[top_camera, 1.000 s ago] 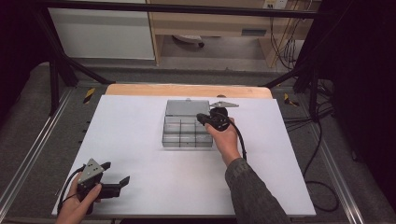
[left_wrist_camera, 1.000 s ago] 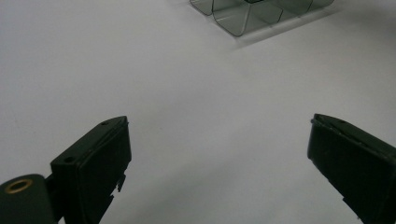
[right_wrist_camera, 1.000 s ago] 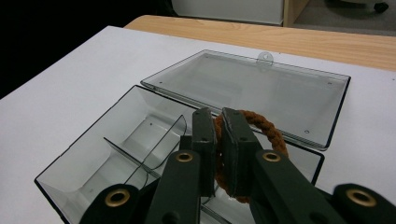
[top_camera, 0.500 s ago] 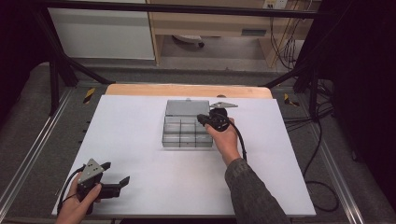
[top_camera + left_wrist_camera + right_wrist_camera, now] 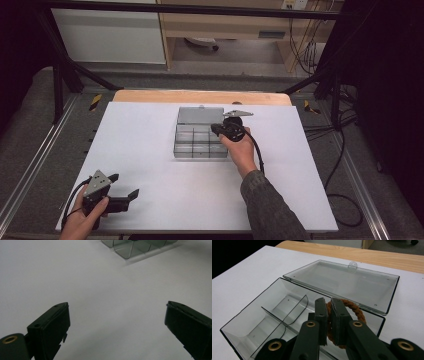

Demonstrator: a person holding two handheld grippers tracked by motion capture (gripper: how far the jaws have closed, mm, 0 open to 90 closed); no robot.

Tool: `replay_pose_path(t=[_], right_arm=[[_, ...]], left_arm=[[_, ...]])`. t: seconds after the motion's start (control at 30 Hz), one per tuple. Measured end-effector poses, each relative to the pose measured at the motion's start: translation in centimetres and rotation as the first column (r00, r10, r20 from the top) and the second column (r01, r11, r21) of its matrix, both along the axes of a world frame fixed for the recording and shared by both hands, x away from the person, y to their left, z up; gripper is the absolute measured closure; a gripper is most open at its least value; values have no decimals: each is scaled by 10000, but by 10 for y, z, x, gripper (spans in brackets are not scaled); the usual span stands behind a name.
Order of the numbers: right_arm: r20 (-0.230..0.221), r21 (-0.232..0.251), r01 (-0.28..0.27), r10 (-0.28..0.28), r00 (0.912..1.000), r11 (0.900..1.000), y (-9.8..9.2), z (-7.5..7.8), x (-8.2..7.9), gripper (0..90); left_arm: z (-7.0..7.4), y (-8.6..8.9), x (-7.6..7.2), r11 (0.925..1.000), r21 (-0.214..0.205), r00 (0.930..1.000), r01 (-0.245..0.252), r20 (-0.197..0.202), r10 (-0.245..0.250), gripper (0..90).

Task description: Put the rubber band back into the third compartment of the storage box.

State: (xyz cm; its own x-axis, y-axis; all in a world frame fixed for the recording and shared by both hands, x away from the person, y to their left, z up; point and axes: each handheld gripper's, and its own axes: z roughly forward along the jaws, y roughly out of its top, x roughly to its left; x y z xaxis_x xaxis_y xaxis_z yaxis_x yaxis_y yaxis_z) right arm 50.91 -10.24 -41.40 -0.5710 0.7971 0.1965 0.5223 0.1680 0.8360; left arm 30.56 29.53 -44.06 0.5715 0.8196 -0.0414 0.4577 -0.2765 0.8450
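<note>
Across the last second nothing has shifted in the high view: both hands keep their places, so the work is judged to be paused at the point of placing, not moving on. The right gripper (image 5: 216, 131) sits at centre frame over the right-hand end of the clear compartment box (image 5: 200, 148), its jaws pressed onto a brown rope ring (image 5: 352, 308). The right gripper view adds what the high view cannot resolve — the ring stands pinched between the pads just above a compartment, with the open lid (image 5: 342, 283) lying flat behind it. The left gripper (image 5: 122, 192) rests at lower left on the white table (image 5: 150, 135), jaws spread and holding nothing; the left gripper view confirms this — bare surface between them, with a corner of the box at the top.
</note>
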Motion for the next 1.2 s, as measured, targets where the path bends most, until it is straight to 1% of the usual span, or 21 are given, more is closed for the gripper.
replay_pose_path(t=[0.77,1.2], right_arm=[[-311,-147,-11,6,9995,9999,0,-10,-1,839],[-451,-371,-20,3,9990,9993,0,-14,0,839]], left_arm=[[0,0,0,10000,32,10000,53,-37,-52,57],[0,-1,0,9999,69,9999,101,-51,-101,58]])
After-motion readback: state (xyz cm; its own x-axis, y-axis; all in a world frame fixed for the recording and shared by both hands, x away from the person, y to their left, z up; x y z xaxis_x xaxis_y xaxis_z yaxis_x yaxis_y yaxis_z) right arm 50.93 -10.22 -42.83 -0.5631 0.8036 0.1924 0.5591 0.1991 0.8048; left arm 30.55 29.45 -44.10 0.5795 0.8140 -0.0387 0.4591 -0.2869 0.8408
